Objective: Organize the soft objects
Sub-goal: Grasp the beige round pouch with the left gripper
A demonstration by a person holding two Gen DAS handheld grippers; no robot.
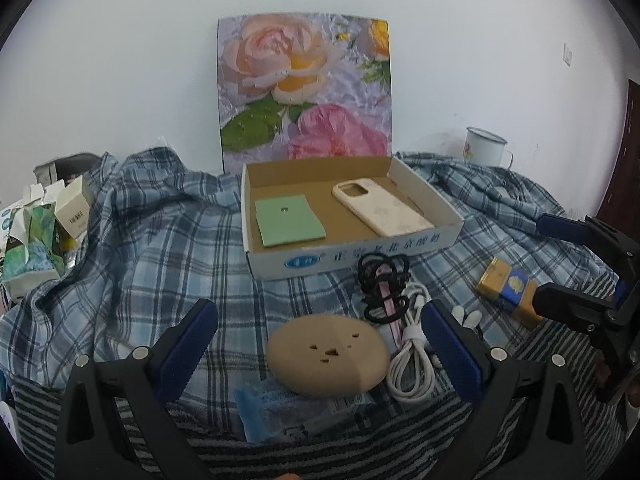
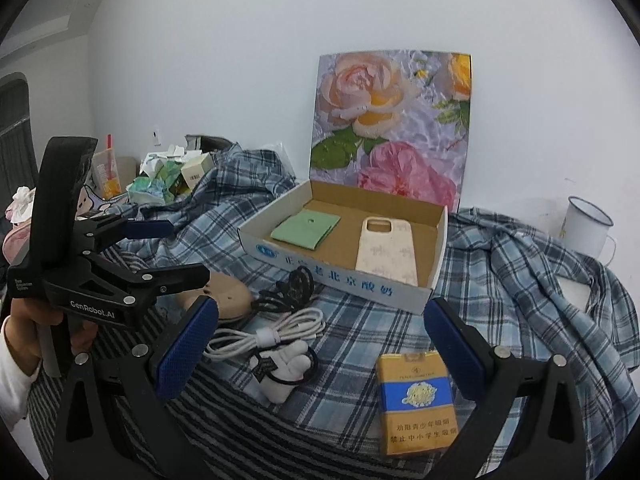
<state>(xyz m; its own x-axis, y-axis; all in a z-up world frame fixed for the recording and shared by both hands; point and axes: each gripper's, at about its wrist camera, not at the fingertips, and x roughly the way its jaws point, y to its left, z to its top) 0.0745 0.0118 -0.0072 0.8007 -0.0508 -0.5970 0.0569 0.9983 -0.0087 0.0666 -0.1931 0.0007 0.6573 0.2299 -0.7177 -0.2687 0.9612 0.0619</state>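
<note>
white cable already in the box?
No. The coiled white cable lies on the plaid cloth in front of the cardboard box, which holds only a green pad and a phone case.

Soft even light; fisheye edges bend, perhaps blurred.

We see black gripper (image 2: pixel 322 342) frames, blue textured pads (image 2: pixel 187 346), silver screws, "GenRobot.AI" lettering, a white sleeve (image 2: pixel 12 380).
</note>
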